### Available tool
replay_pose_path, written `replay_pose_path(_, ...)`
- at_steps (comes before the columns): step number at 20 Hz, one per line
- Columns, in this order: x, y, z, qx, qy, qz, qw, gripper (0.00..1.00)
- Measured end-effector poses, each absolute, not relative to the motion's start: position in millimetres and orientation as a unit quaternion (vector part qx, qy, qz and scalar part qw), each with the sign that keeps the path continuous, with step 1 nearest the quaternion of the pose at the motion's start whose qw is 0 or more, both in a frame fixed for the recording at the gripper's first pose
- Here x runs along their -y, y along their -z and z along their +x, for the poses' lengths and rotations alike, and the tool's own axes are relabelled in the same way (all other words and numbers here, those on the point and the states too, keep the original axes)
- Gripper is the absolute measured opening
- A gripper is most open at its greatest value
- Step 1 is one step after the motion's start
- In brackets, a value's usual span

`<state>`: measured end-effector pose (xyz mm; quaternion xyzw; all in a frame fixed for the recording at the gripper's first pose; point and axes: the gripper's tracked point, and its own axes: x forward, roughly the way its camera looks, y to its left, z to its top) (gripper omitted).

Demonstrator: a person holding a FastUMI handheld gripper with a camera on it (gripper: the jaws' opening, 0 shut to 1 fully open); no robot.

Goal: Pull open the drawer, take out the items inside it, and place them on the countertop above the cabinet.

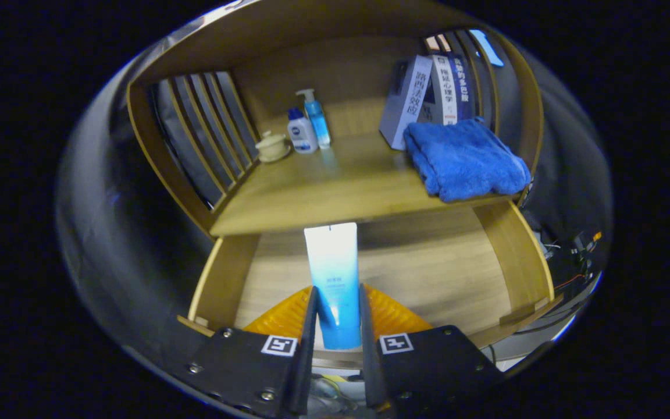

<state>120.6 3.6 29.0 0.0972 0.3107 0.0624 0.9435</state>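
A white-to-blue squeeze tube (333, 273) stands up between my two fingers, and my gripper (336, 314) is shut on its lower blue half. The orange ribbed finger pads (288, 314) press on both of its sides. I hold it above the pulled-open wooden drawer (515, 256), whose light wood floor shows beneath the tube. Beyond the tube runs the wooden countertop (335, 186), its front edge just behind the tube's white top.
On the countertop lie a folded blue towel (466, 160) at the right front, upright books (428, 96) behind it, and two bottles (310, 122) plus a small cream cup (271, 145) at the back left. Slatted wooden sides (207, 134) and a shelf above enclose the counter.
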Motion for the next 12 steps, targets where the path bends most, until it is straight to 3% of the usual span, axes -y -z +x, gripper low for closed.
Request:
replay_pose_path(5, -8, -77, 162, -0.258, -0.050, 0.125, 0.957, 0.37)
replay_pose_path(12, -4, -71, 243, -0.233, -0.009, 0.126, 0.964, 0.37)
